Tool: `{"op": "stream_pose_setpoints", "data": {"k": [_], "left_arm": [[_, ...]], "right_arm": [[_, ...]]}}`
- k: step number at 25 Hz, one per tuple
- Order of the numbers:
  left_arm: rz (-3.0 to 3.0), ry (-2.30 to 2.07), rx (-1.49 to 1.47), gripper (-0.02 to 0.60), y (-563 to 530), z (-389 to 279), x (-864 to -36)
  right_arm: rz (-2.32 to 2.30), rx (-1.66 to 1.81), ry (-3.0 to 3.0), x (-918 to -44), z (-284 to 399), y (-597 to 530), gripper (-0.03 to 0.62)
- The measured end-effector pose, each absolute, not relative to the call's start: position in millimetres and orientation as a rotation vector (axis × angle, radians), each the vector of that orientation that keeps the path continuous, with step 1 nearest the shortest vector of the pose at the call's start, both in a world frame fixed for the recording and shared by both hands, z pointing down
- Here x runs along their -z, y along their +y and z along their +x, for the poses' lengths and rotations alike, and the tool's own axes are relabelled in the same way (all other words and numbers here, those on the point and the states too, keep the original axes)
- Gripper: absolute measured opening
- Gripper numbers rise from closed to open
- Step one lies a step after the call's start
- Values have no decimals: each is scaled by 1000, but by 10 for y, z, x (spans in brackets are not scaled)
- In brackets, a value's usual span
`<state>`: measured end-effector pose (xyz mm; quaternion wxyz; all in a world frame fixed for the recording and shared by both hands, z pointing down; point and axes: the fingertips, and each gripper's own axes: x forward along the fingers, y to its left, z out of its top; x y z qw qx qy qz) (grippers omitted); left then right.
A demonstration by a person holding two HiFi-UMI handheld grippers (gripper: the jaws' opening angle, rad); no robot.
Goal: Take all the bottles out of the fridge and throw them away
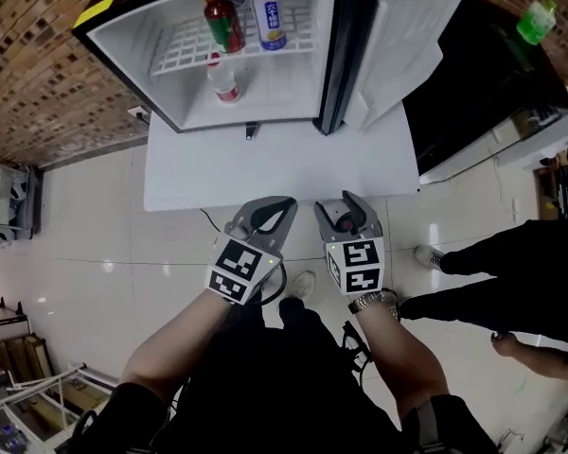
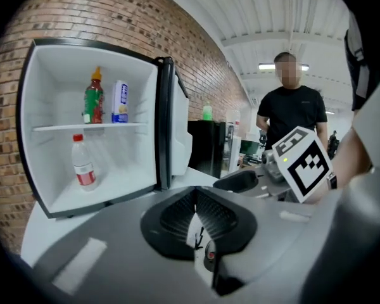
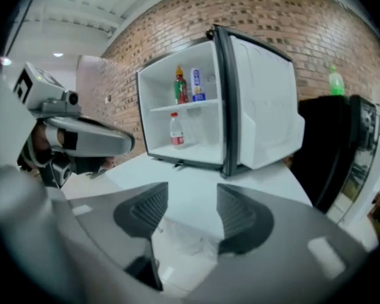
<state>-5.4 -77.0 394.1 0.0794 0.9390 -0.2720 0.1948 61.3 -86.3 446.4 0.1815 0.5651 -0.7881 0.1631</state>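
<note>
The fingers of your right gripper (image 3: 193, 189) stand well apart with nothing between them; those of your left gripper (image 2: 195, 195) are closed tip to tip, also empty. Both hang over the near edge of the tabletop (image 1: 265, 164), pointing at the open fridge (image 1: 133, 41), and all the bottles are inside it.

The clear bottle (image 1: 225, 80) with the red cap stands upright on the fridge floor, toward the left side. Above it, on the wire shelf (image 1: 185, 50), the red bottle (image 1: 223, 22) stands upright beside a blue-and-white container (image 1: 269, 19) that may be a can rather than a bottle. Each long axis runs straight up, so I judge a level, side-on grip fits best.

Everything lies ahead and to the left of both grippers, well apart from them. Your left gripper is nearer, though it must open first; the right is ready but sits opposite the door edge.
</note>
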Motion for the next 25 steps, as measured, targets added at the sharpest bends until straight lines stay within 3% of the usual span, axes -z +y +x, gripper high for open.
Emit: {"op": "stream_pose_setpoints", "data": {"k": [10,25], "left_arm": [[2744,-1090,-487,3,-1299,-1079,-3595],[2711,-1136,-488,3,-2073,-1939,-3642]], "right_arm": [[1439,-277,-2330,-3888,-391,-1581,241],[1439,-306,-2235,-4032,-1177,-2856,245]]}}
